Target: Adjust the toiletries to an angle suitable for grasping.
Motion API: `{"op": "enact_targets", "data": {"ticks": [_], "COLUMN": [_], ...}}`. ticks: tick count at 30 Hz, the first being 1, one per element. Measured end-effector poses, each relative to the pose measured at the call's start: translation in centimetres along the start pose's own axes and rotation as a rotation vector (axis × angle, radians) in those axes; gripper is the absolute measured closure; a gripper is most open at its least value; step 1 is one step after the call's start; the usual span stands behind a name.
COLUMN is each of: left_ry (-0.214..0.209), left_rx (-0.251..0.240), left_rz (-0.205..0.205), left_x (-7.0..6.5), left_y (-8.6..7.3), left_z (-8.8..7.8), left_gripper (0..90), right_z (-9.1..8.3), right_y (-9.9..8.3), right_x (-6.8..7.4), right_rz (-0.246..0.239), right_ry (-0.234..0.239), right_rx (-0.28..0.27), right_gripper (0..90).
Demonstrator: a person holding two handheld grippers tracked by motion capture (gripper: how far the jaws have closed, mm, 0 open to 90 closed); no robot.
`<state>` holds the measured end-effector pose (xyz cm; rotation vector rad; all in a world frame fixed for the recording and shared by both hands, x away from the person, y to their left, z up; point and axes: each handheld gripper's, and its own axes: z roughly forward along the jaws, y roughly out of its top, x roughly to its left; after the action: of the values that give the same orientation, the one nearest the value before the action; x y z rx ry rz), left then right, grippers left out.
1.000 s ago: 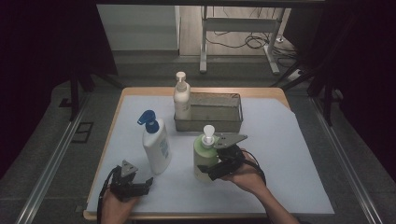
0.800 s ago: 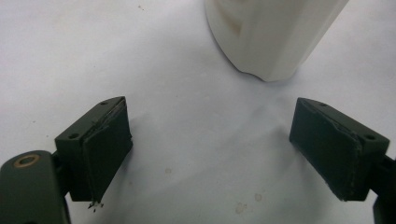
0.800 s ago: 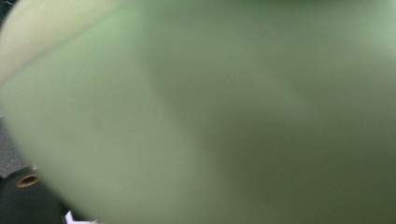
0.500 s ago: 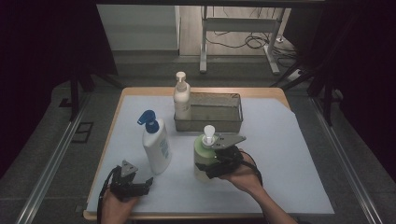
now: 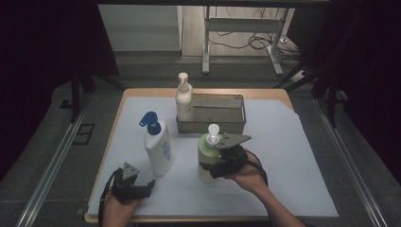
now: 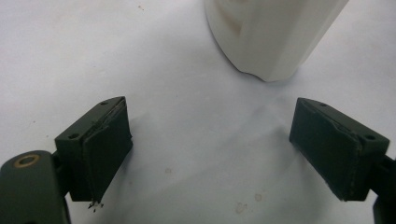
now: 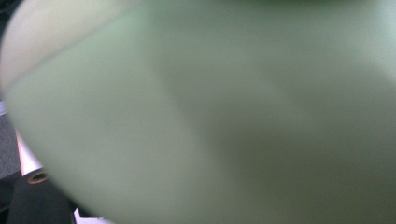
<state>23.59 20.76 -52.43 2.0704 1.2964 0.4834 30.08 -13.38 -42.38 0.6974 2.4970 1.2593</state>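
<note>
Am holding right gripper [image 5: 218,166] clamped around green pump bottle [image 5: 208,156], lower centre of high view, standing upright on white sheet [image 5: 283,156] just below metal tray [image 5: 222,111]. Jaws have just been closing on bottle. Am resting left gripper [image 5: 142,189] at lower left, jaws spread wide, nothing between, white blue-pump bottle [image 5: 158,149] near.

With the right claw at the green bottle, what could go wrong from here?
1. The right claw sits low on the tall green bottle; lifted from there, it might tip or slip.
2. The metal bin stands just behind; the bottle could knock its rim on the way over.
3. The left claw is open near the white bottle; a careless move might topple it.
</note>
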Motion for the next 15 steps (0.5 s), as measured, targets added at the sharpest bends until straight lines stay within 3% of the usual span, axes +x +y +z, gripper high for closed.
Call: {"op": "enact_targets", "data": {"ticks": [15], "left_ry": [0.000], "left_rx": [-0.001], "left_rz": [-0.001], "left_x": [0.0], "left_y": [0.0], "left_z": [0.0], "left_gripper": [12.6], "right_z": [-1.1], "right_y": [2.4], "right_x": [-2.7], "right_rz": [0.031], "right_ry": [-0.061], "right_rx": [-0.004], "right_gripper": [12.7]}}
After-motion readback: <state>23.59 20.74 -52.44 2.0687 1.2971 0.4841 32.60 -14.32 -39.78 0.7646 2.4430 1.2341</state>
